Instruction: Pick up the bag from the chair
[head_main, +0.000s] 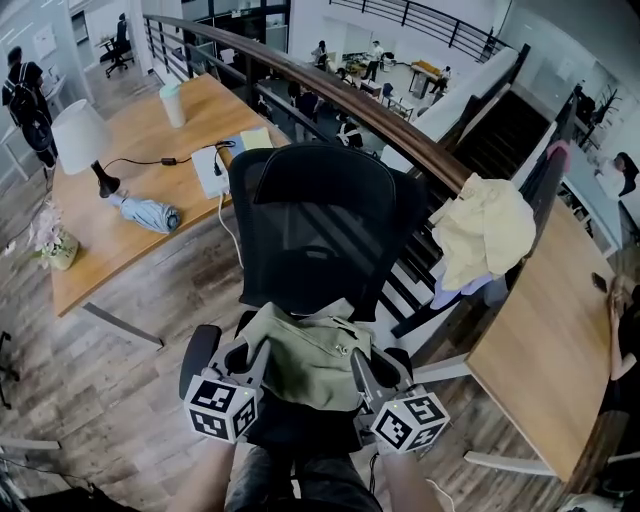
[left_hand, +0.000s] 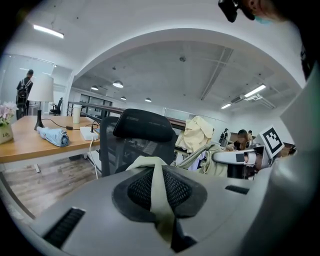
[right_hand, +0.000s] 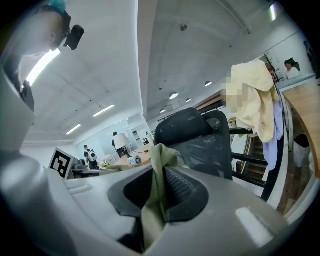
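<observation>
While both jaws pinch the bag (head_main: 308, 355) over the seat of the chair (head_main: 320, 215), lift it evenly.
Your left gripper (head_main: 252, 352) and right gripper (head_main: 362, 366) are each nearly closed on a fold of the olive cloth. Raise both hands together so the bag hangs level and neither fold slides out. Only the head view shows the whole bag slung between the grippers in front of the chair back. Only the gripper views show the cloth clamped deep between the jaws.

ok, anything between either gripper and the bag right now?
Nothing visible. The left gripper and right gripper are each shut on a fold of the bag, over the chair.
</observation>
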